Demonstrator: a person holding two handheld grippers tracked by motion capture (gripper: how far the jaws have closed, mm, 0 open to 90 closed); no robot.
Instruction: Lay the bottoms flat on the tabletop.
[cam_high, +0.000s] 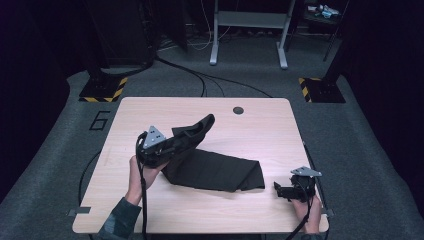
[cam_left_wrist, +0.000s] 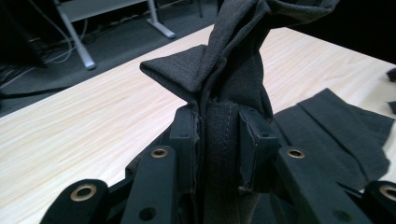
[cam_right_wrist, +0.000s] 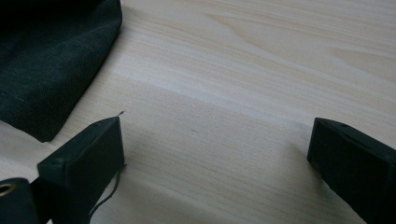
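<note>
A black cloth garment (cam_high: 220, 172) lies folded across the middle of the wooden table (cam_high: 260, 125). One end of it (cam_high: 197, 127) is lifted off the table toward the far side. My left gripper (cam_high: 172, 145) is shut on that raised end; in the left gripper view the fabric (cam_left_wrist: 224, 126) is pinched between the two jaws and rises above them. My right gripper (cam_high: 279, 189) rests low at the table's near right corner, just right of the cloth's end. Its jaws stand wide apart over bare wood (cam_right_wrist: 215, 135), with the cloth's corner (cam_right_wrist: 42, 70) off to the left.
A round cable hole (cam_high: 238, 110) sits near the table's far edge. Beyond the table are a grey desk frame (cam_high: 248, 30), floor cables and two yellow-and-black striped bases (cam_high: 104, 90). Bare wood lies left and far right of the cloth.
</note>
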